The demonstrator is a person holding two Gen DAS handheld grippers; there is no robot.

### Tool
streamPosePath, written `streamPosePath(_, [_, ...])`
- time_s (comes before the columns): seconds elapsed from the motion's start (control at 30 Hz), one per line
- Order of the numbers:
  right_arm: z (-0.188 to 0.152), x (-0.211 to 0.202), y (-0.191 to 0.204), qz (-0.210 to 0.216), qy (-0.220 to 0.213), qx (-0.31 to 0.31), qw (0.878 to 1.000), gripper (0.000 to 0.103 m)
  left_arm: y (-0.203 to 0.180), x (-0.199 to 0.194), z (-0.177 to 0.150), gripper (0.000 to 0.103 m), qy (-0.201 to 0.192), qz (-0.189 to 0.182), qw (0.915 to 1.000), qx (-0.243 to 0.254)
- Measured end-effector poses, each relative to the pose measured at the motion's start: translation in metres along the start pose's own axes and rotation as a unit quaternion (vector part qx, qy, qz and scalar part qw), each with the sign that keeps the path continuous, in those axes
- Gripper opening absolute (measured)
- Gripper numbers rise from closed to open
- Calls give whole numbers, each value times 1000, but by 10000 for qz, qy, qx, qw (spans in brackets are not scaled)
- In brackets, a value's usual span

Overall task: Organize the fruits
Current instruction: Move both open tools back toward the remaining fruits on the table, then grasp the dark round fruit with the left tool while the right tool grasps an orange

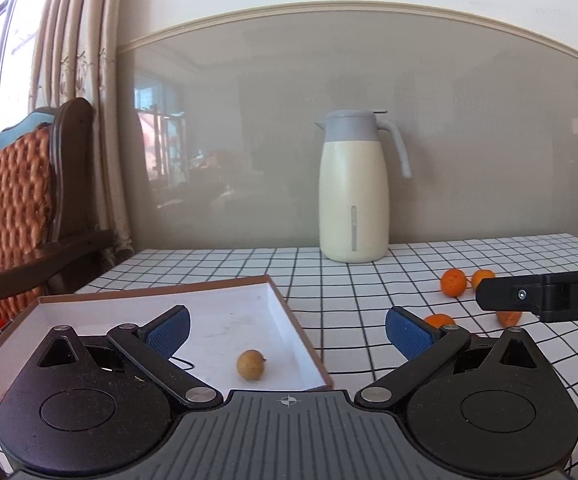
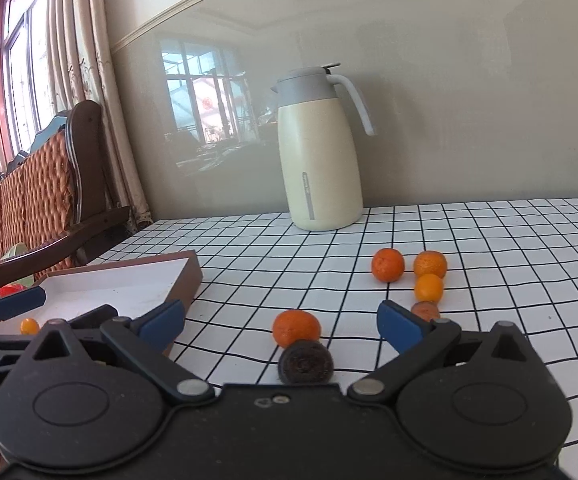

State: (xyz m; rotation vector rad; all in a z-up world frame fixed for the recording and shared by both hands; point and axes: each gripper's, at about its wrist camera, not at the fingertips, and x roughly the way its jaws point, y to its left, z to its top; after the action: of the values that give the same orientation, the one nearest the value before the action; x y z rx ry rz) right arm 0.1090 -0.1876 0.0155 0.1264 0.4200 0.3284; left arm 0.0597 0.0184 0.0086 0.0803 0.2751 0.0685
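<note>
A shallow brown box [image 1: 297, 332] with a white inside sits at the table's left; it also shows in the right wrist view [image 2: 193, 276]. A small yellow-brown fruit [image 1: 250, 364] lies in it, between my left gripper's fingers. My left gripper [image 1: 287, 330] is open and empty over the box's right rim. My right gripper [image 2: 281, 322] is open and empty above an orange [image 2: 296, 328] and a dark round fruit [image 2: 306, 363]. Three more oranges [image 2: 387, 265] [image 2: 430, 265] [image 2: 429, 288] and a brownish fruit [image 2: 425, 311] lie further right.
A cream thermos jug [image 1: 353, 188] with a grey lid stands at the back by the wall; it also shows in the right wrist view [image 2: 319, 152]. A wooden wicker chair [image 1: 17, 216] stands left of the checked tablecloth [image 1: 369, 280]. A small orange fruit [image 2: 29, 326] shows at far left.
</note>
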Motion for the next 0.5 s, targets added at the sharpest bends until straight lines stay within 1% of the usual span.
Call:
streamPosePath(0.17, [1, -4, -21, -232, -22, 282, 9993, 97, -28, 3, -4, 103, 66, -343, 9993, 154])
streamPosePath(0.3, [1, -7, -34, -402, -33, 424, 9983, 97, -47, 8, -8, 103, 207, -554, 9979, 259])
streamPosePath(0.5, [-1, -9, -49, -619, 26, 522, 9967, 97, -75, 16, -14, 103, 417, -730, 9958, 356])
